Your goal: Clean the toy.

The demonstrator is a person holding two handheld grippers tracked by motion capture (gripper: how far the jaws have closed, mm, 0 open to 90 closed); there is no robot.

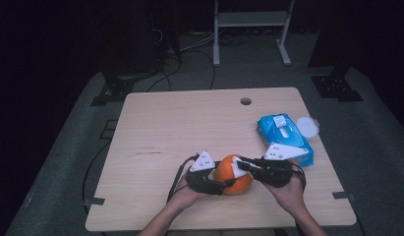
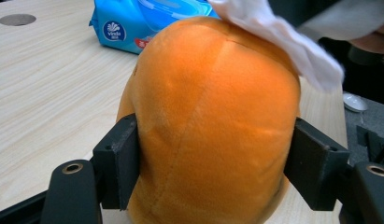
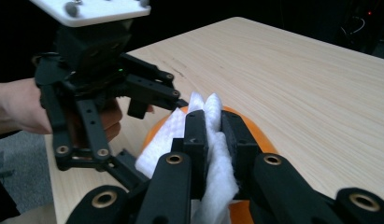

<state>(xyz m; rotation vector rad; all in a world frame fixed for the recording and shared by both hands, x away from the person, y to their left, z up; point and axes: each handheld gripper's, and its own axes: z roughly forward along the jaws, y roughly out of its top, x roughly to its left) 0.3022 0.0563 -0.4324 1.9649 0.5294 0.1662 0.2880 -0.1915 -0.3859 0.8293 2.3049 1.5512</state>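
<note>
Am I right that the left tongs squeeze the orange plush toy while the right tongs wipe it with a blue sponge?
Not quite: the right tongs pinch a white wipe, not a blue sponge, as the right gripper view shows. The left tongs do squeeze the orange plush toy while it is wiped.

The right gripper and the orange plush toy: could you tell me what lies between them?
A white wipe, pinched in the right gripper, lies against the orange plush toy, as the right gripper view shows.

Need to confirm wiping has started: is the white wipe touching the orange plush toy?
Touching. The left gripper view shows the wipe lying on the toy's top.
</note>
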